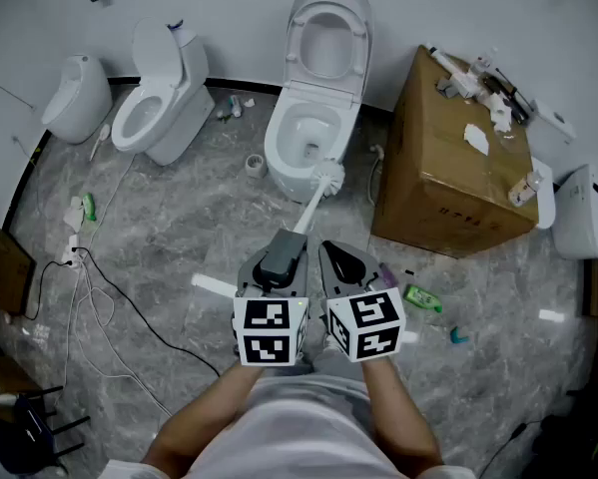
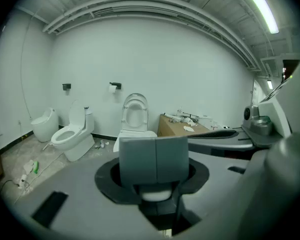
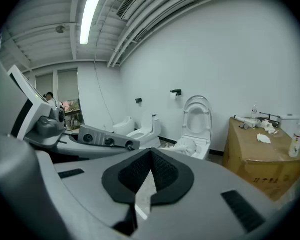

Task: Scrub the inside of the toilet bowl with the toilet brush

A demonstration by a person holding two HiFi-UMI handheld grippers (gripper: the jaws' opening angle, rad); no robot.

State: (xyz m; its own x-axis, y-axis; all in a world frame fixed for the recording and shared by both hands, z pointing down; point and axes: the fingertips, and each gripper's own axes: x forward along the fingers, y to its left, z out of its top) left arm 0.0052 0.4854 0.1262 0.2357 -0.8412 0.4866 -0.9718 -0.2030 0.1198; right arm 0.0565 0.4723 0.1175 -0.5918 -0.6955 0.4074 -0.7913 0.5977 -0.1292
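The white toilet (image 1: 313, 128) stands straight ahead with its lid up and its bowl open; the right gripper view also shows the toilet (image 3: 196, 129). A white toilet brush (image 1: 326, 180) slants up from my hands, and its bristle head sits at the bowl's front rim. My left gripper (image 1: 284, 250) is shut on the brush's grey handle end (image 2: 154, 159), which fills the space between the jaws. My right gripper (image 1: 340, 259) is beside it on the right, shut and empty, and its pads meet in the right gripper (image 3: 150, 159) view. The brush head (image 3: 189, 146) shows beyond them.
A second toilet (image 1: 159, 108) and a small white fixture (image 1: 79, 98) stand to the left. A cardboard box (image 1: 448, 168) with clutter on top stands close on the right of the bowl. Cables (image 1: 99, 287), a tape roll (image 1: 256, 165) and a green bottle (image 1: 421, 297) lie on the marble floor.
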